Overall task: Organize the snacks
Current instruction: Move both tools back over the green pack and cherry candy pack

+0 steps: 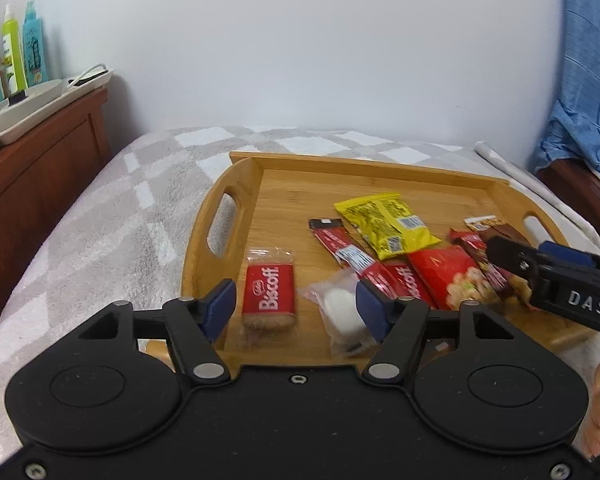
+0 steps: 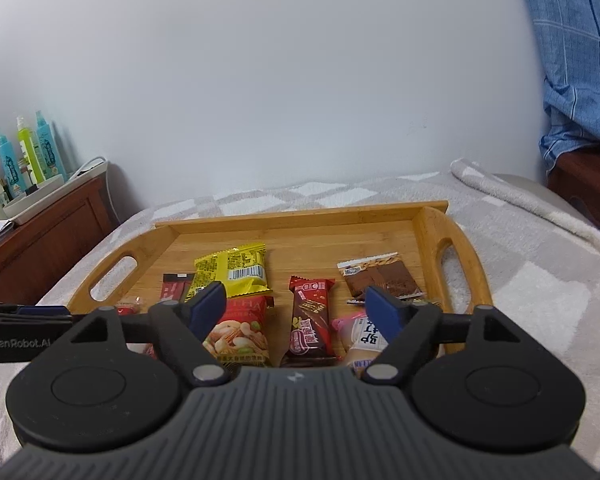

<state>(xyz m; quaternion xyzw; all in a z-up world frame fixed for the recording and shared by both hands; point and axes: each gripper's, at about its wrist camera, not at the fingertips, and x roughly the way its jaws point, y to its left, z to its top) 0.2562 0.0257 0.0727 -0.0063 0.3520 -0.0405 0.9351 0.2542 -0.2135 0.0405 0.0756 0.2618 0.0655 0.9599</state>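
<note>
Left gripper seen released, jaws apart above near edge of wooden tray; nothing pinched. Red Biscoff biscuit lay between fingers, clear-wrapped white candy beside right pad. Right gripper also released, held over tray; "GenRobot.AI" read on left gripper's side, "DAS" on right's. Red nut packet and brown chocolate bar lay below it. Yellow barcoded packet and brown almond wafer pack noted farther back. Tray rested on checked blanket.
</note>
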